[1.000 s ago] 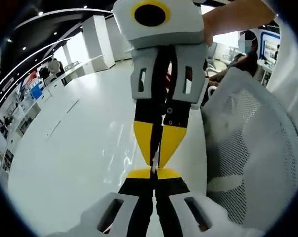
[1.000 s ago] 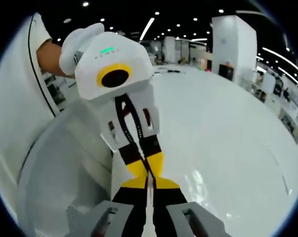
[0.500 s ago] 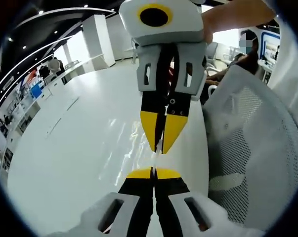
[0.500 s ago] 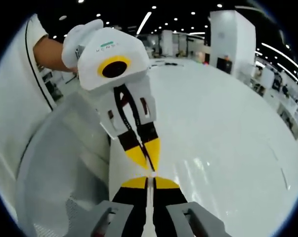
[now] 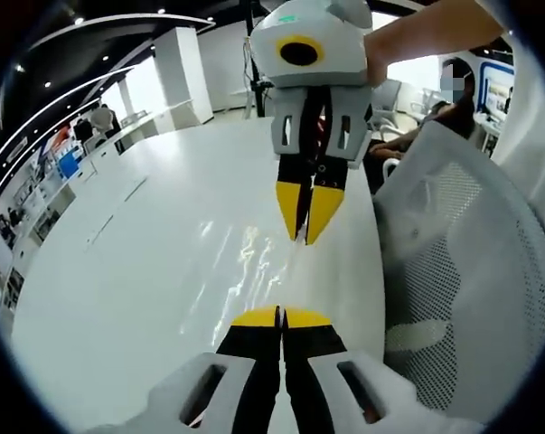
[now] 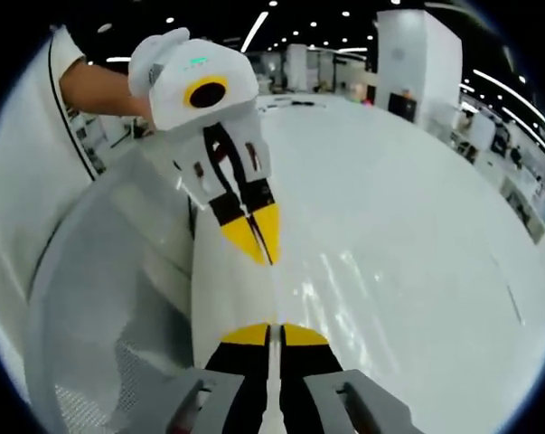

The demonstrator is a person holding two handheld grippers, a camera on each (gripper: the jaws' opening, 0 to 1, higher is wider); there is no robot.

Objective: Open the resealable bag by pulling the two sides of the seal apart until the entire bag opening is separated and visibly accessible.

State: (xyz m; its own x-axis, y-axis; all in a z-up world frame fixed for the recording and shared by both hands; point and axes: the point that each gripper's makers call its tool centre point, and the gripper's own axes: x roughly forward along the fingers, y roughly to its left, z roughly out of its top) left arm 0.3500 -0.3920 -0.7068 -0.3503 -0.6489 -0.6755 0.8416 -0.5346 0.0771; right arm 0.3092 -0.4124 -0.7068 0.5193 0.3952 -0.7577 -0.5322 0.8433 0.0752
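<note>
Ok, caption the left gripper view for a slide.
Both grippers, left and right, pinch a clear bag taut over a white table.

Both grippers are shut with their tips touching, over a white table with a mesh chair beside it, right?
No, the tips are apart: the left gripper view shows a gap between left gripper and right gripper. Both are shut, over the white table with the mesh chair beside it.
</note>
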